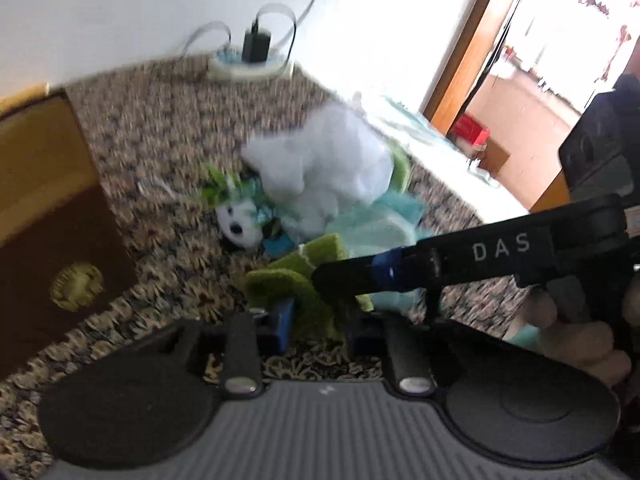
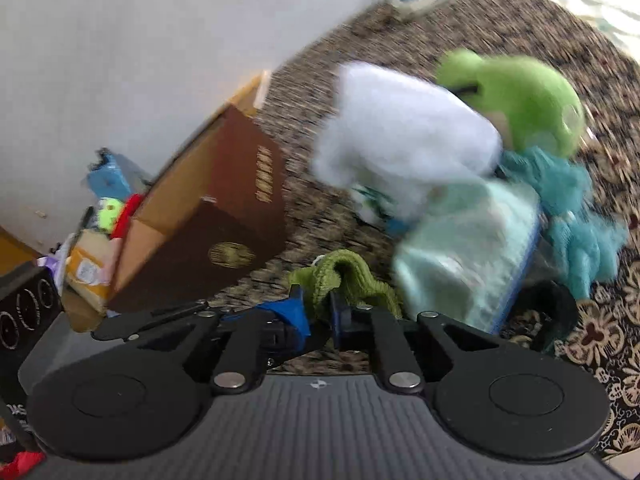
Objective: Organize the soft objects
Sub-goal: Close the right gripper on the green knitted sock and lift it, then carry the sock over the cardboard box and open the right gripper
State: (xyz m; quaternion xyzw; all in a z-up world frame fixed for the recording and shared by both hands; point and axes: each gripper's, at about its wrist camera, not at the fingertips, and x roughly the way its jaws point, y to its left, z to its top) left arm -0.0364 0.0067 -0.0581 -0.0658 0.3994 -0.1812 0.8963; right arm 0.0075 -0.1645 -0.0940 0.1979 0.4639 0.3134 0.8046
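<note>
Patterned carpet (image 1: 168, 128) lies beyond both jaws; left gripper (image 1: 316, 320) and right gripper (image 2: 318, 314) each grasp the green sock (image 2: 348, 276).

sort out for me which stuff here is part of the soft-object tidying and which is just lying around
Part of the job:
green knitted cloth, held by both tongs
white plush
green plush
teal shaggy cloth
pale mint towel
small white plush toy

Just lying about:
brown box
power strip with charger
patterned carpet
</note>
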